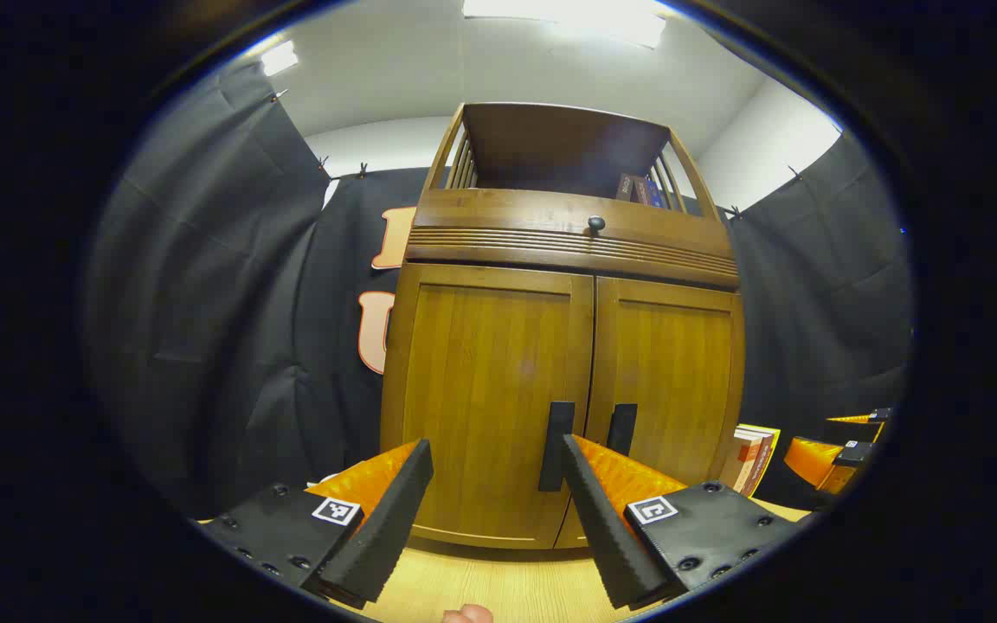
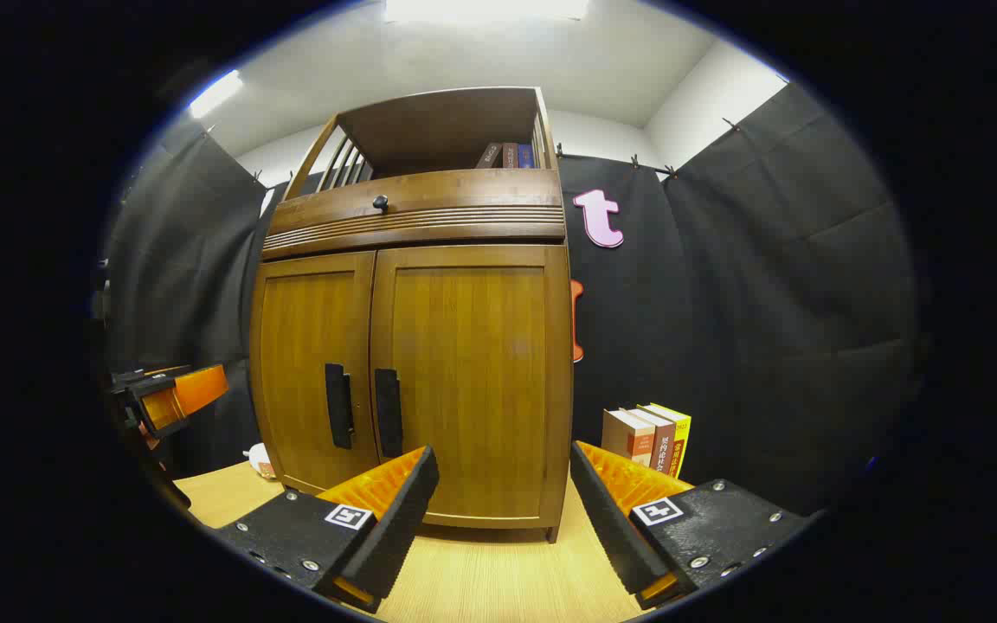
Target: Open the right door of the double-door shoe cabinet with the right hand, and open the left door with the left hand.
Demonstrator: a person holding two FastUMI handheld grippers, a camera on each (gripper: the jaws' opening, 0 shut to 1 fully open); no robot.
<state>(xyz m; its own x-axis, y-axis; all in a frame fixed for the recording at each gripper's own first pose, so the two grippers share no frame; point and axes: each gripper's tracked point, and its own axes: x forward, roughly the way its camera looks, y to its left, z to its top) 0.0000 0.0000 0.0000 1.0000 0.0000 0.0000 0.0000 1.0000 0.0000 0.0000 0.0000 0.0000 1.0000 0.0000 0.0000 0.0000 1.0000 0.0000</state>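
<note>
Left gripper: fingers standing spread wide, nothing between them, hovering short of the cabinet front. In the left gripper view its one finger tip is lying just in front of the left door handle, apart from it as far as can be told. A fingertip of the holding hand is peeking in at the bottom edge.

Right gripper: fingers also spread, empty, facing the right door; the right door handle is sitting just above and left of its left finger tip, not touched.

Shoe cabinet is standing upright on the light wooden tabletop, both doors shut, the two dark vertical handles side by side at the centre seam. Left door is lying flush with its neighbour. Above the doors, a drawer front with a small round knob, then an open shelf holding a few books.

Beside the cabinet on its right, a short row of upright books is standing on the table. Something small and white is sitting at the cabinet's left corner; cannot tell what.
</note>
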